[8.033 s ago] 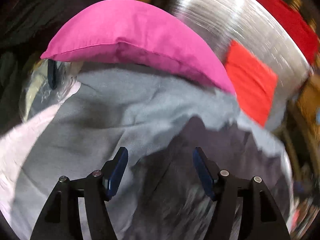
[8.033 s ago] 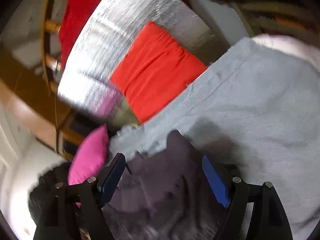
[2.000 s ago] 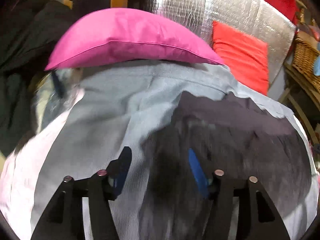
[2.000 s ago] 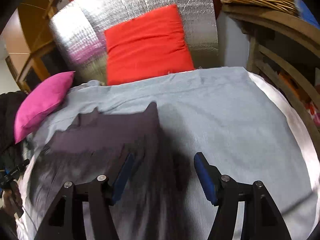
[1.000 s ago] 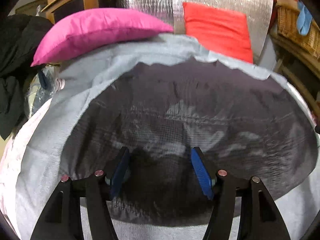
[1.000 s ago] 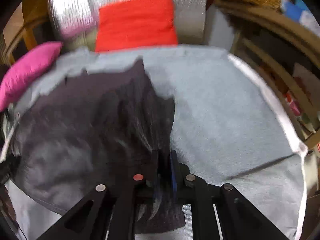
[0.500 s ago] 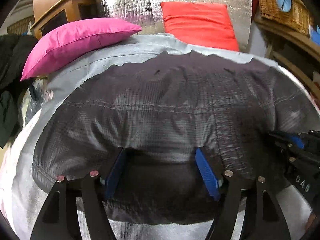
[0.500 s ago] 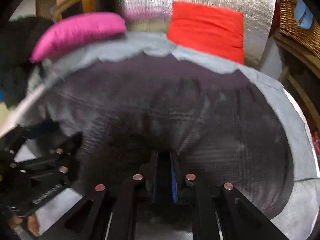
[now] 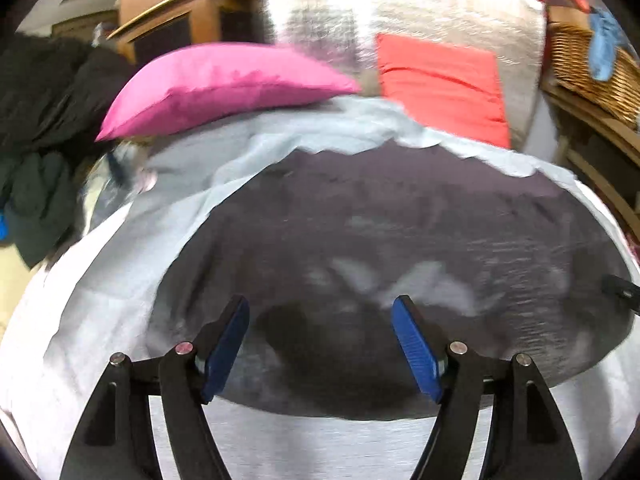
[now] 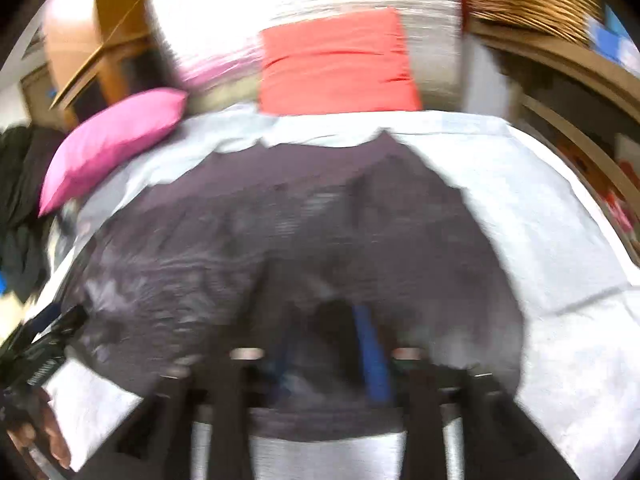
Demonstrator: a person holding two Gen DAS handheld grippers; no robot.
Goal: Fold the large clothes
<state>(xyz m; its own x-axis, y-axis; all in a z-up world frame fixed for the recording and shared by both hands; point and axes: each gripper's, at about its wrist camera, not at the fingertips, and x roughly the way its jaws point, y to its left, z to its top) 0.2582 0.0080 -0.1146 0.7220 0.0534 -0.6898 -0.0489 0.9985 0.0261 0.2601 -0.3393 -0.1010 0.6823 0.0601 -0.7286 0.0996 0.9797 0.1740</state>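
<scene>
Charcoal cloth: the dark garment lies spread across the pale grey sheet on the bed, its near hem just ahead of both tools.
Far end: a pink pillow and a red cushion sit at the head, against a silvery quilted backing; neither touches the garment.
Left gripper: jaws spread wide, blue pads hanging over the near hem with nothing pinched between them.
Right gripper: badly blurred, but its jaws are opening; dark cloth sits between the pads without looking squeezed.
Step in hand: I'd say a laying-out or a fold is just being let go, the cloth dropped flat and both tools coming free.
Progress: early to middling, as the piece looks like one broad layer, still large.
Next move: each tool likely needs a fresh pinch on an edge or corner, both lifting together to carry it across.
Watch for: rumples near the middle getting trapped under a fold.
</scene>
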